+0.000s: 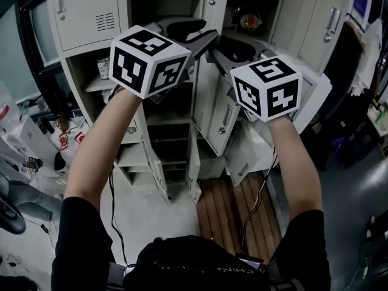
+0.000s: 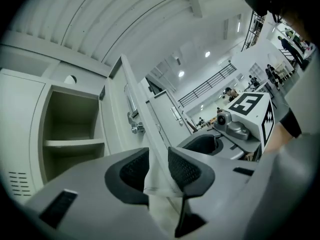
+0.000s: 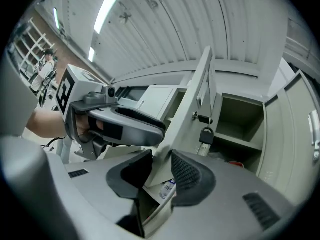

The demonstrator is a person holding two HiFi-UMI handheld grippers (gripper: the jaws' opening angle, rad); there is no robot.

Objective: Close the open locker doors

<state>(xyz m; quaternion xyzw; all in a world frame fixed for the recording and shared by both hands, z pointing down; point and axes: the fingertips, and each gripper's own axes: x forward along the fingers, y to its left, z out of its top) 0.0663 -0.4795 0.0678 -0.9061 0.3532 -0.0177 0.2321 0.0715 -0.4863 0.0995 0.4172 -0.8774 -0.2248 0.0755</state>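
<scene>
Grey steel lockers [image 1: 85, 11] stand ahead with doors swung out, and two of these are pinched, one per tongs. Left tongs [image 2: 159, 171] are closed narrowly on the first door [image 2: 150, 136] edge. Right tongs [image 3: 159, 170] clamp the second door [image 3: 187, 109], near its one hanging key [image 3: 205, 134].

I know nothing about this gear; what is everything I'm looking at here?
metal lockers: one row, pale grey, ahead, several doors open.
latch-fitted locker door: one, pale grey, edge between the left jaws.
key-fitted locker door: one, pale grey, edge between the right jaws.
small key: one, dark, hanging from that door's lock.
wooden slatted floor board: one, brown, below the lockers.
left gripper: one, grey with black-and-white marker cube, jaws closed on the latch-fitted door.
right gripper: one, same colours, jaws closed on the key-fitted door.
person's forearms: two, bare, behind the grippers.
</scene>
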